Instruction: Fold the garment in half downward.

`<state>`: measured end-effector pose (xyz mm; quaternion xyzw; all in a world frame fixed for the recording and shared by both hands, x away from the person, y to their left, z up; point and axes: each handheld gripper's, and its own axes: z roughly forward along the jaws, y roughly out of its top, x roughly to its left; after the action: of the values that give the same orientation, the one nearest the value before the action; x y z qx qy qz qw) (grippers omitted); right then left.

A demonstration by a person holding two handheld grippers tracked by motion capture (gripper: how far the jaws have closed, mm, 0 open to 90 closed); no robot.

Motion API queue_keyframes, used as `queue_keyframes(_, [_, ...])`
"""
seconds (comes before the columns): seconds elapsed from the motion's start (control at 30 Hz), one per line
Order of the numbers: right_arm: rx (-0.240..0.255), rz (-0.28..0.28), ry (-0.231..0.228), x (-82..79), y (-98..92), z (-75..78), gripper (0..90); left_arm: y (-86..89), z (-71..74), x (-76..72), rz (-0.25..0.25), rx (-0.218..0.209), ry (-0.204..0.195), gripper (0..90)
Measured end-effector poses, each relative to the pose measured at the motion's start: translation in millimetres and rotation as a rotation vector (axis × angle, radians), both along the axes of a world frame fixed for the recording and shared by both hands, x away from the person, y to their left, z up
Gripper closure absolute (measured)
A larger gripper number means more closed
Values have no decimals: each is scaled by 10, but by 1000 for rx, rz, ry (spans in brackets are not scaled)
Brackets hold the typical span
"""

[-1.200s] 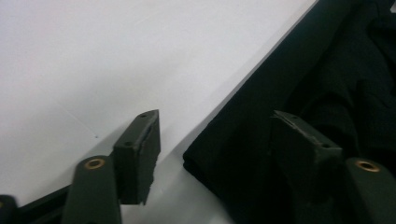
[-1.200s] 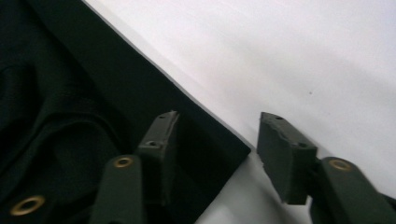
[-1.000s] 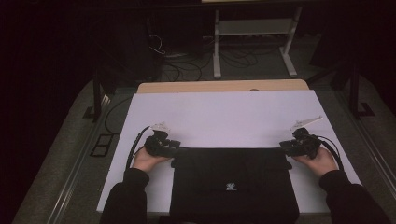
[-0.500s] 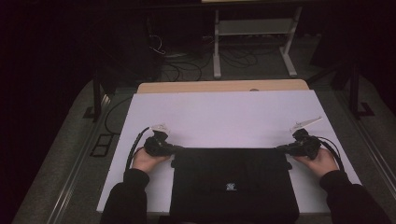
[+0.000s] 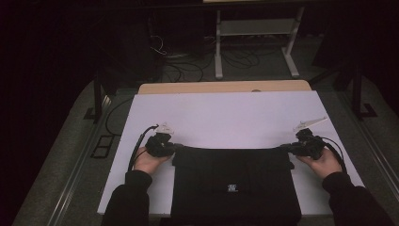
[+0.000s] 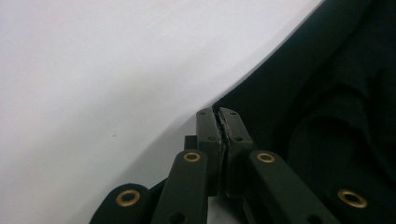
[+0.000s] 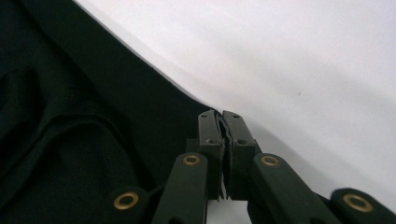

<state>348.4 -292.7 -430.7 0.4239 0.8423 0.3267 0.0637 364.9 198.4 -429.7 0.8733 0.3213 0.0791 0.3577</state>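
Black garment (image 5: 235,186) lying at the desk's (image 5: 226,113) near edge, lower hem cut off, left gripper (image 5: 175,147) and right gripper (image 5: 285,148) having just closed, pinching its far corners, fabric between pads hard to make out.

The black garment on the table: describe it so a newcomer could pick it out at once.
Find the white-topped table in the middle of the dark room. At its near edge, between the person's two hands, lies a black folded fabric garment, its far corners pinched by the left gripper and right gripper. It is the one dark rectangle on the white surface, with a small pale label.

No legible text (garment's (image 5: 235,183) label blurred)
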Motion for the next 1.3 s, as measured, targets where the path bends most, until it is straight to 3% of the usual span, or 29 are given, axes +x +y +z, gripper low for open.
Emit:
queue_keyframes(0.17, [-14, -12, -28, 6, 21, 61, 859, 35, 84, 4, 27, -2, -40, 871])
queue_keyframes(0.33, [-20, -16, -49, 43, 59, 126, 859, 49, 117, 34, 49, -9, -38, 871])
queue_keyframes(0.63, [-24, -14, -46, 178, 102, 217, 858, 81, 196, 109, 60, -12, -39, 870])
queue_keyframes(0.83, [-16, -16, -49, 248, 95, 311, 858, 91, 259, 156, 48, -28, -34, 870])
queue_keyframes(1.3, [-3, -46, -63, 399, 40, 507, 858, 58, 538, 327, 38, -25, -48, 868])
